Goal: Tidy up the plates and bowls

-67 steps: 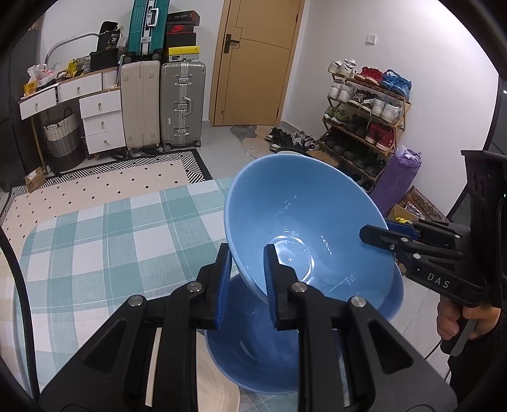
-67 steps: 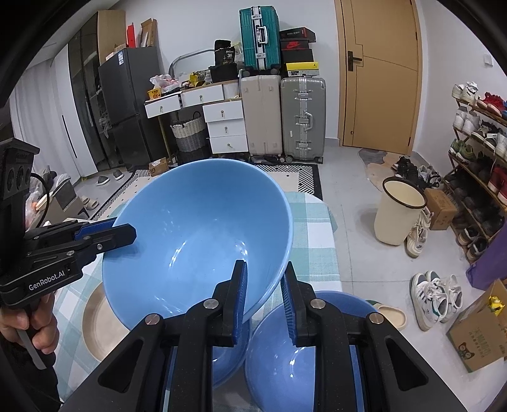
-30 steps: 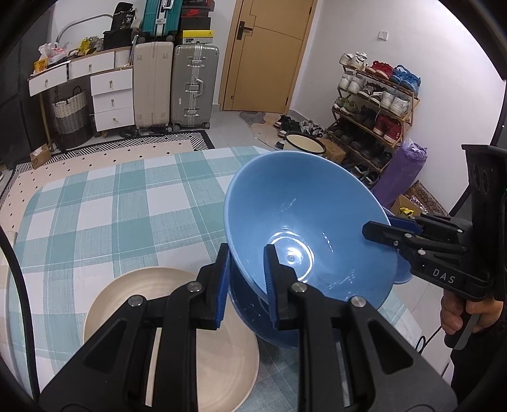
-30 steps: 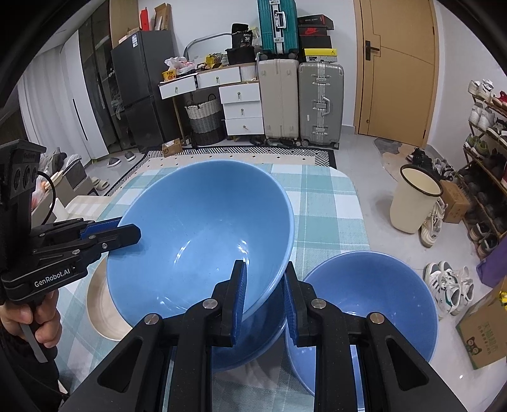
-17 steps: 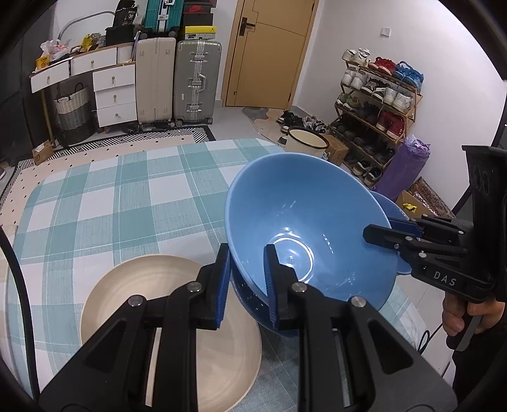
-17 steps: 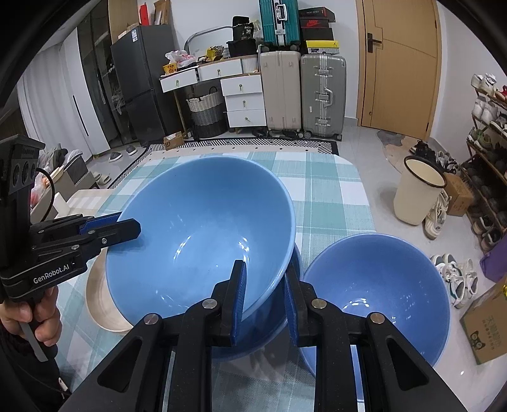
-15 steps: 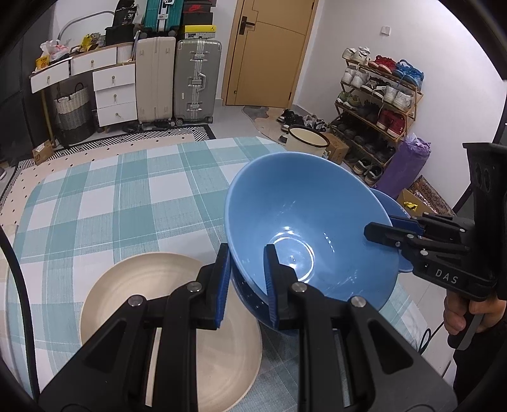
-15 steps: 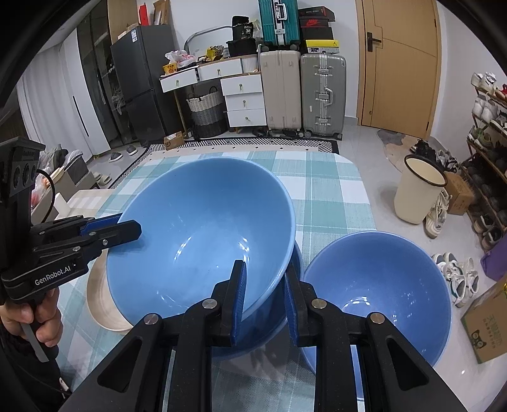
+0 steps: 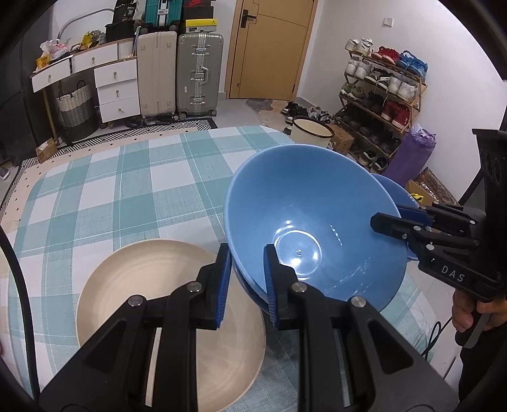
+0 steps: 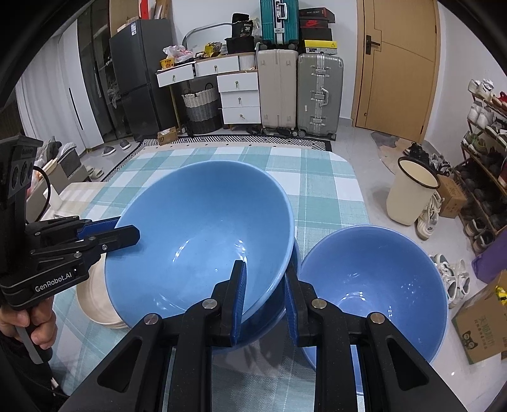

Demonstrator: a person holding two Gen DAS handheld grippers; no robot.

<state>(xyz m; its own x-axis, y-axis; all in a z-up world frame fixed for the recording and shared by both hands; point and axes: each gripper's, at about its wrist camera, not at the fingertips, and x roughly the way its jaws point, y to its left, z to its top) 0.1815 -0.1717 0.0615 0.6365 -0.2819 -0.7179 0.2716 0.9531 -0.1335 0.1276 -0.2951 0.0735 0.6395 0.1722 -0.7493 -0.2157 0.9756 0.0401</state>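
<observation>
Jaws of both tools are clamped on one large blue bowl: the left gripper on its near-left rim, the right gripper on the opposite rim. By judgement, stacking is partly done. From left: a cream plate lies empty on the checked surface; the held bowl sits tilted in a second blue bowl; a third blue bowl, empty, waits just beside.

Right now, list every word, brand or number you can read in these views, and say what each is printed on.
"DAS": on the right gripper body.
"GenRobot.AI": on the left gripper body.
"36": on the black box atop the drawers.
Print on the cardboard box, the shoebox labels and the fridge sticker is too small to read.
</observation>
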